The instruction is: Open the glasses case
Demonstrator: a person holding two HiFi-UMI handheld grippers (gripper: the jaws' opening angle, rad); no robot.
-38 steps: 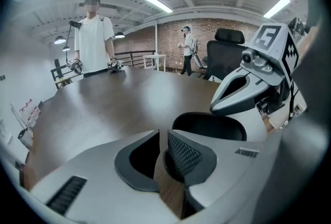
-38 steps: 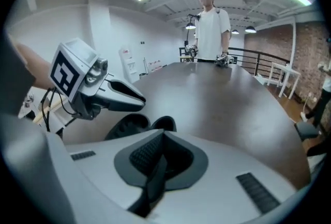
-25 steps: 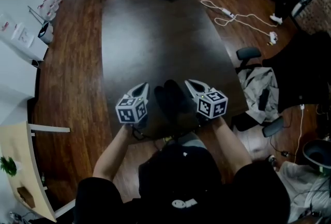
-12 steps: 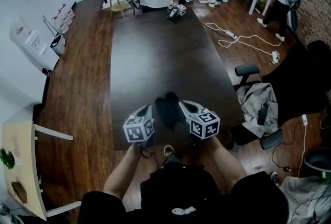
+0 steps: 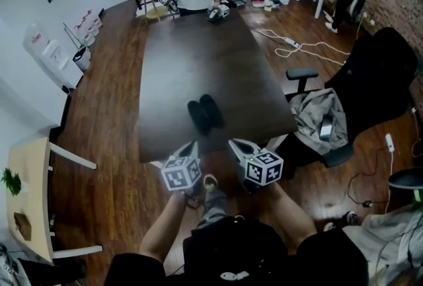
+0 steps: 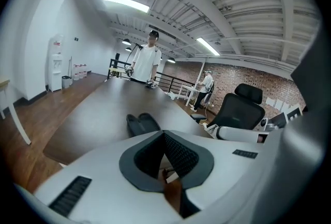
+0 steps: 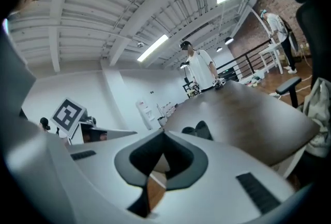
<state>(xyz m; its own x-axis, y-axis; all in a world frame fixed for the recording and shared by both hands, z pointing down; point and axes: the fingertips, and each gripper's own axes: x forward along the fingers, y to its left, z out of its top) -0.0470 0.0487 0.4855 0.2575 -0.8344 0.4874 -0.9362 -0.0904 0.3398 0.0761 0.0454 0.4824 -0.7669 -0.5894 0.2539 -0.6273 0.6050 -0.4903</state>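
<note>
**Case (image 5: 203, 114) lies just past both grippers**

It rests on the table (image 5: 198, 47) close to the near edge. It looks already spread into two dark halves, side by side, each running near to far. Both grippers hang off the table's near side. The left gripper (image 5: 191, 146) is almost in line with the case and the right gripper (image 5: 235, 144) sits further right. Both have jaws closed and empty.

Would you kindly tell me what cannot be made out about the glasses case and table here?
- Glasses case, head view: too small and dark to show whether anything lies inside.
- Same case, left gripper view: near end hidden behind the left tool.
- Same case, right gripper view: lower part hidden behind the right tool.
- Objects at the table's far end, head view: too small to identify.
</note>
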